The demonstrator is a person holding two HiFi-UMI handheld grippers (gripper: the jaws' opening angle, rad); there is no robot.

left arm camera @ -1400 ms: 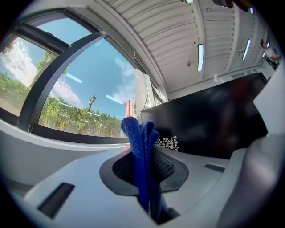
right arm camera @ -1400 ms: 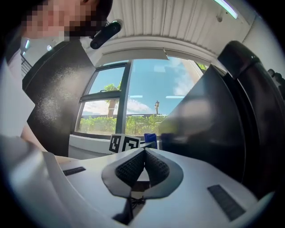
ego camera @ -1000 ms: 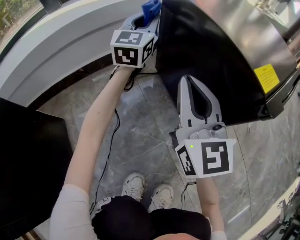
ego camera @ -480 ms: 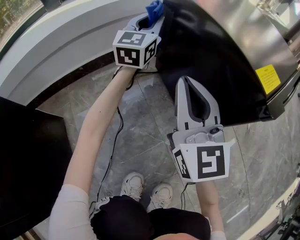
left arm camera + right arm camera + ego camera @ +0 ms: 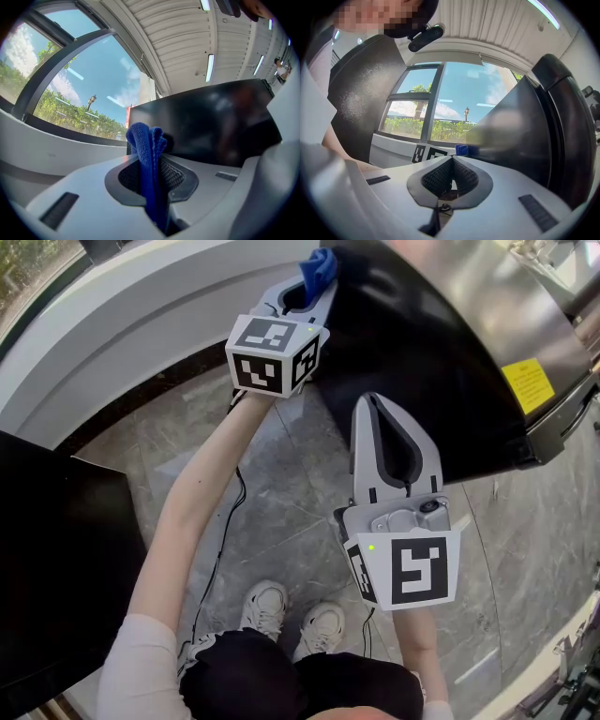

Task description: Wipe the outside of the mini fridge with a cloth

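Observation:
The mini fridge (image 5: 441, 362) is a black box with a glossy side and a yellow label (image 5: 525, 385) near its right edge. My left gripper (image 5: 314, 282) is shut on a folded blue cloth (image 5: 317, 266), which presses against the fridge's upper left corner. In the left gripper view the blue cloth (image 5: 149, 159) stands up between the jaws, right at the black fridge side (image 5: 206, 122). My right gripper (image 5: 380, 409) is shut with nothing in it, its tip close to the fridge's lower side. The right gripper view shows the fridge (image 5: 525, 131) to the right and the cloth (image 5: 461, 150) ahead.
The floor (image 5: 262, 521) is grey stone tile with a black cable (image 5: 230, 521) running across it. A white curved ledge (image 5: 122, 315) runs along the left under a window. A black panel (image 5: 47, 559) stands at the far left. The person's shoes (image 5: 295, 615) are below.
My left gripper has moved up and to the right along the fridge's corner with the cloth. The right gripper has sunk slightly.

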